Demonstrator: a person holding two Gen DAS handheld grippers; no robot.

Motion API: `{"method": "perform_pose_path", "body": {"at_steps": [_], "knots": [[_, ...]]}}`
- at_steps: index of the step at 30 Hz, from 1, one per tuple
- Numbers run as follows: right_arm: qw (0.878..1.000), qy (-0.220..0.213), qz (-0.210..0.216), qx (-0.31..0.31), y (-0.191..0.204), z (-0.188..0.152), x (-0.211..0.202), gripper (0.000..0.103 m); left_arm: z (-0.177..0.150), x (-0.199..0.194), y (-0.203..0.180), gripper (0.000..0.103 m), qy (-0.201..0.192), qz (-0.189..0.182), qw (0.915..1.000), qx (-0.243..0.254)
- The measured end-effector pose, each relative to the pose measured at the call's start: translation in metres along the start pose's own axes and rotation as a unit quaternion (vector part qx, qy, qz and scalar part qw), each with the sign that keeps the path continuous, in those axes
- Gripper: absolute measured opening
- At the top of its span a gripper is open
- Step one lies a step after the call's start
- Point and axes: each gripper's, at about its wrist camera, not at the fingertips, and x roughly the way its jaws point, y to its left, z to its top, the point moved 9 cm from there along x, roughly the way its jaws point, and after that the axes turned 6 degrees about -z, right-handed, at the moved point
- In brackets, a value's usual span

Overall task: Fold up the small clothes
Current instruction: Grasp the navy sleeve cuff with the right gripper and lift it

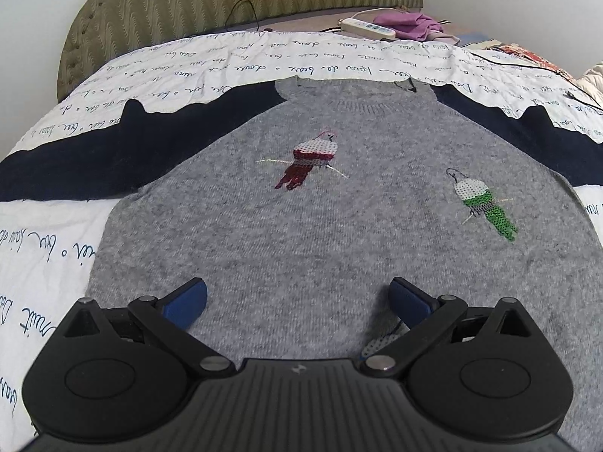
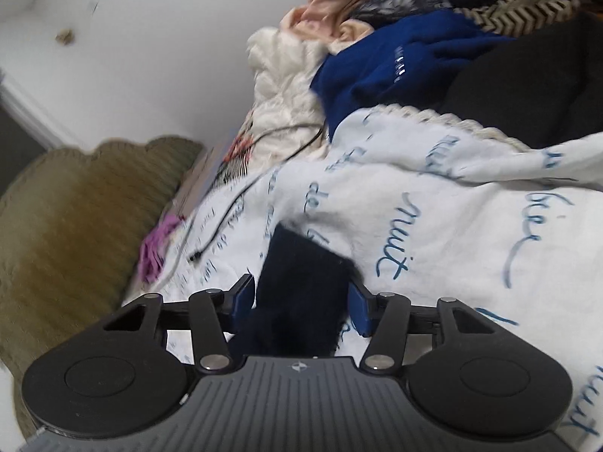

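Right wrist view: the dark navy knit sleeve (image 2: 301, 293) of a small grey wool sweater with two embroidered parrots (image 1: 339, 226) runs lengthwise between the blue pads (image 2: 357, 303) of the right gripper (image 2: 301, 301), cuff end pointing away; whether they pinch it is unclear through the blur. Spread flat, chest up, on the white script-printed bedspread (image 1: 56, 245), the sweater has its neckline towards the olive padded headboard (image 1: 226, 0). Over the hem, the left gripper (image 1: 297, 301) hangs released and empty.

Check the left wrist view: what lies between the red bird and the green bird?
Only plain grey knit of the sweater lies between the red bird and the green bird.
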Motion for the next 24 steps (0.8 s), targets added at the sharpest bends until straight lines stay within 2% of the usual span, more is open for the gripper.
{"method": "perform_pose_path", "body": {"at_steps": [2, 3, 4, 5, 8, 12, 14, 17, 20, 24], "knots": [[1.000, -0.009, -0.002, -0.011, 0.002, 0.002, 0.006, 0.045, 0.002, -0.001, -0.002, 0.103, -0.004, -0.003, 1.0000, 0.000], [1.000, -0.012, 0.002, -0.009, 0.002, 0.003, 0.008, 0.035, 0.004, -0.002, -0.003, 0.103, -0.008, -0.005, 0.9999, -0.004], [1.000, -0.016, 0.003, -0.007, 0.002, 0.003, 0.009, 0.029, 0.006, -0.004, -0.003, 0.103, -0.015, -0.011, 0.9998, -0.010], [1.000, -0.019, 0.001, -0.010, 0.002, 0.004, 0.011, 0.017, 0.008, -0.006, -0.003, 0.103, -0.022, -0.021, 0.9994, -0.019], [0.999, -0.031, -0.004, -0.025, 0.003, 0.007, 0.010, 0.013, 0.017, -0.013, -0.004, 0.103, -0.044, -0.059, 0.9959, -0.053], [0.996, -0.055, 0.015, -0.074, 0.033, 0.000, -0.011, 0.013, 0.035, -0.017, -0.006, 0.103, -0.075, -0.112, 0.9858, -0.100], [0.991, -0.060, 0.043, -0.112, 0.065, -0.013, -0.028, 0.013, 0.049, -0.015, -0.009, 0.103, -0.090, -0.153, 0.9763, -0.123], [0.977, -0.055, 0.108, -0.178, 0.127, -0.054, -0.059, 0.013, 0.067, -0.004, -0.013, 0.103, -0.085, -0.198, 0.9633, -0.159], [0.954, -0.023, 0.181, -0.238, 0.191, -0.114, -0.088, 0.013, 0.079, 0.010, -0.018, 0.103, -0.067, -0.250, 0.9448, -0.201], [0.918, 0.039, 0.245, -0.308, 0.251, -0.206, -0.111, 0.013, 0.082, 0.029, -0.020, 0.103, -0.034, -0.312, 0.9126, -0.262]]}}
